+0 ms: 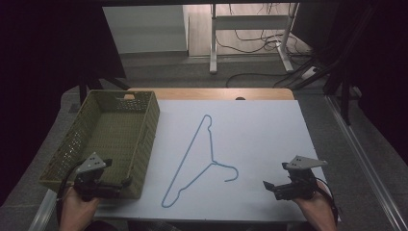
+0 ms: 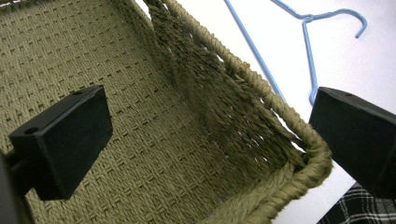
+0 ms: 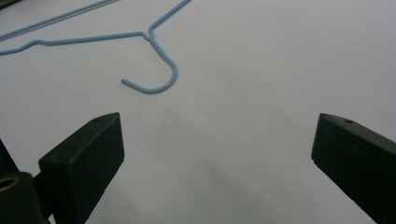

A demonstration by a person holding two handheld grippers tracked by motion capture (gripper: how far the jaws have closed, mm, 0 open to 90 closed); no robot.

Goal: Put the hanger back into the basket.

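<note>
A thin light-blue wire hanger [image 1: 202,159] lies flat on the white worktop [image 1: 269,134], just right of the woven olive basket [image 1: 91,139], its hook curling away from the basket. The right tool [image 1: 272,186] hovers farther from the basket, jaws spread and empty. The left tool [image 1: 120,185] sits over the basket's near corner, jaws wide, grasping nothing.

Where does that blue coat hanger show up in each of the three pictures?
High view: blue hanger lies mid-table on the white sheet, hook pointing right.
Left gripper view: top right, beyond the woven basket.
Right gripper view: top left, hook nearest.
Shared landmark: the hook's curl.
</note>
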